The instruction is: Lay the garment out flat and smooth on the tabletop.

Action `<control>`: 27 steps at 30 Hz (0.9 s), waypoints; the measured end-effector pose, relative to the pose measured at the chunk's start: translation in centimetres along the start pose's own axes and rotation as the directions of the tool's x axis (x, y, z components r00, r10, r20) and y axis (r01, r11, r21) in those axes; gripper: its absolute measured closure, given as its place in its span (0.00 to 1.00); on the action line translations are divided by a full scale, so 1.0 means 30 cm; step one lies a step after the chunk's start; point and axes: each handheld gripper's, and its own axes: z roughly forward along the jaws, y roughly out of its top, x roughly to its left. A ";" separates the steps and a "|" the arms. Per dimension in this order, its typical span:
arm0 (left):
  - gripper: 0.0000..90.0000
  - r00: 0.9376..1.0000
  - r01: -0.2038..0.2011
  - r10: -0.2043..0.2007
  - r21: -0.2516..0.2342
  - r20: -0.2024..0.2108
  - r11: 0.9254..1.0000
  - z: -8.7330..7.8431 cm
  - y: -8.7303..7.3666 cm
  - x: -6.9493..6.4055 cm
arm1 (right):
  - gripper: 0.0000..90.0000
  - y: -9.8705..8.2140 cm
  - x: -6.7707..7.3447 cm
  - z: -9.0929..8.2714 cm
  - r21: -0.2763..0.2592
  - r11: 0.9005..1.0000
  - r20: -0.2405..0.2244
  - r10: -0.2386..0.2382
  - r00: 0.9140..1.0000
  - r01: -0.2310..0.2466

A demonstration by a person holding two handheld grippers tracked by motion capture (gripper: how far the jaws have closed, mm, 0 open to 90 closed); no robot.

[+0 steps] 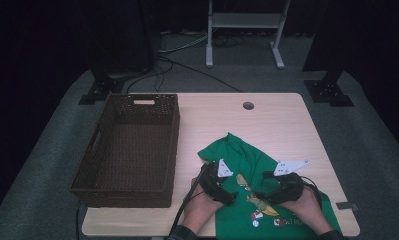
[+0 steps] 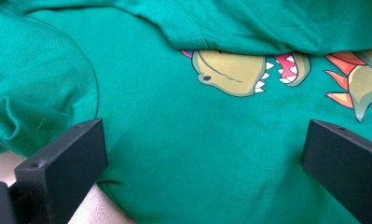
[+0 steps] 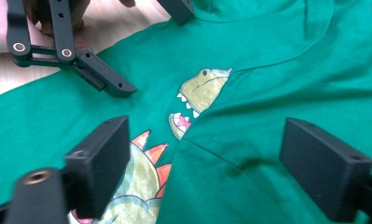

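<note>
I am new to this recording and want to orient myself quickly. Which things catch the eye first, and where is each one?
A bright green T-shirt with a dinosaur print lies crumpled at the table's near edge, one fold covering part of the print. The left hand-held gripper and right hand-held gripper rest on it with jaws spread, not pinching the cloth. A dark wicker basket stands empty on the table's left.

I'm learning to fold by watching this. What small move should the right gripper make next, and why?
Probably close the right gripper on the fold of the shirt that lies between its open jaws. That flap covers part of the dinosaur print, and the left gripper is also open over the cloth, so nothing is gripped yet.
</note>
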 end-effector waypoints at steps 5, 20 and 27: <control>0.00 1.000 0.000 0.000 0.000 0.000 1.000 0.000 0.000 0.000 | 0.32 -0.003 0.001 0.003 0.004 1.000 -0.004 -0.007 1.000 0.007; 0.00 1.000 0.000 0.000 0.000 0.000 1.000 0.000 0.000 0.000 | 0.74 -0.004 0.023 0.053 0.093 0.993 0.060 -0.082 0.995 0.076; 0.00 1.000 0.001 -0.001 0.000 0.000 1.000 0.000 0.000 0.000 | 0.94 -0.005 -0.005 0.045 0.084 0.994 0.057 -0.068 0.996 0.063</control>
